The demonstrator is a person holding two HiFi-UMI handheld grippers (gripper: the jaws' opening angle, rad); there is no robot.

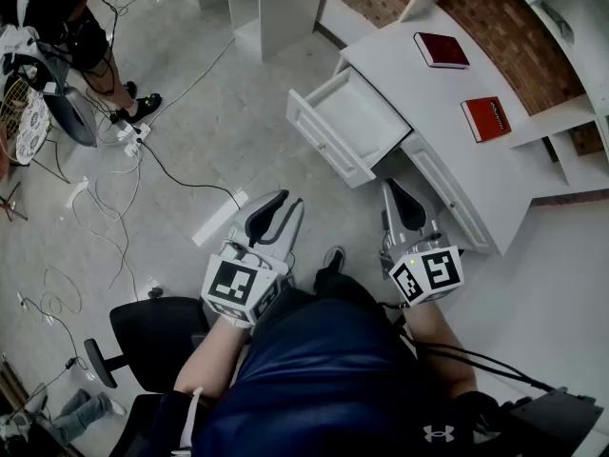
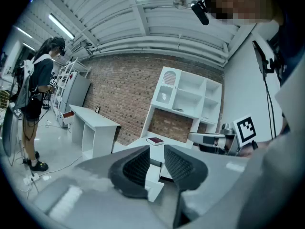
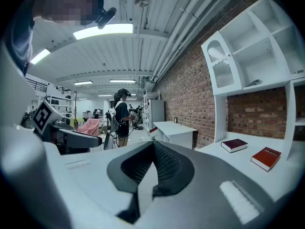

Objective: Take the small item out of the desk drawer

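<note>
Drawer's out already: the white desk drawer (image 1: 347, 122) stands pulled wide open, just ahead of both my tools and a little up from them. So the opening part looks done. What's left, as I judge it, is the whole fetch, because I can't spot the small item anywhere. From up here the drawer's inside shows only bare white, and neither gripper view shows anything in a grip.

My left hand-held gripper (image 2: 157, 157) has its jaws parted with a clear gap, and nothing but air sits in that gap. My right hand-held gripper (image 3: 152, 149) has its jaws pressed together at the tips, with nothing caught in them. Both sit low, close to my lap, well short of the drawer.

Now the white desk surface (image 1: 428, 112), which runs off ahead and to the right of my right hand-held gripper. A dark red hardcover book (image 1: 441, 49) lies at its far end, and a brighter red book (image 1: 485, 118) is nearer. White shelving (image 1: 571, 27) rises behind, against a red brick wall (image 1: 485, 17).

Off to the left of my left hand-held gripper there's pale grey floor strewn with loose cables (image 1: 114, 198), and a black office chair (image 1: 152, 336) is close beside me. Another person (image 1: 76, 36) stands well away.
</note>
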